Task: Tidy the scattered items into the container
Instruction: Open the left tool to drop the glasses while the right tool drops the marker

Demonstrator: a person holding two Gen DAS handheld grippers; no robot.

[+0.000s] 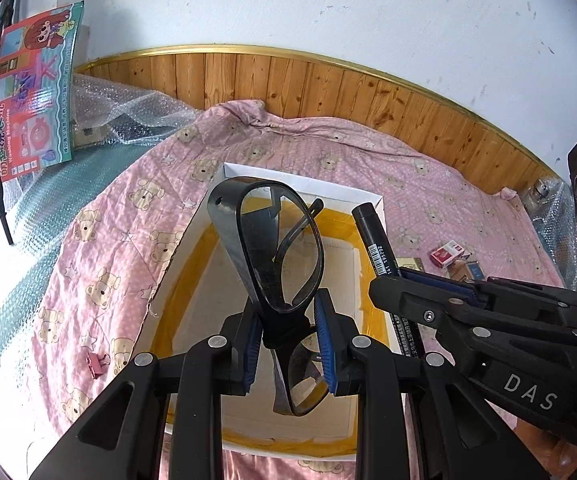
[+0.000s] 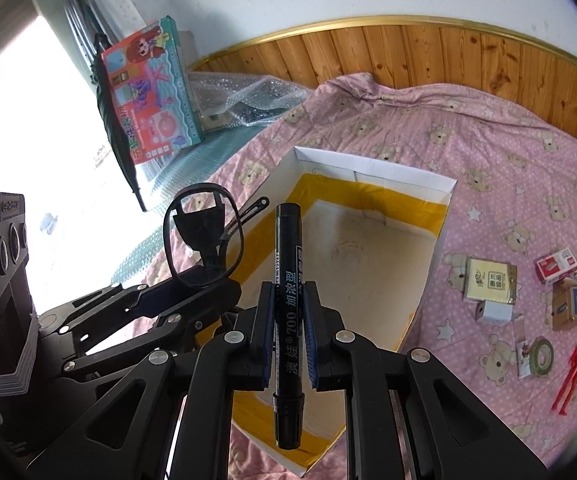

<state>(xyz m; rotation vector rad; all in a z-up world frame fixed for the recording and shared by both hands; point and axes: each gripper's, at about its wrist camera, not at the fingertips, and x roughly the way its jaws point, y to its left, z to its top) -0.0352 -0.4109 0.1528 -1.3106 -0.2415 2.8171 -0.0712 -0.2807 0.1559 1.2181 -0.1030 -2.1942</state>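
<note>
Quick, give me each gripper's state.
Left gripper: shut on the black glasses.
Right gripper: shut on the black marker.

A scuffed white plaster wall (image 1: 328, 8) fills the top; below it a knotty pine-plank headboard (image 1: 288, 80); bright window glare (image 2: 28, 120) at left.

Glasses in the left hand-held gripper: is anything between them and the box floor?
Nothing visible. The glasses hang over the open white box, whose floor below them is bare. The marker in the right hand-held gripper is off to the side, not underneath.
</note>
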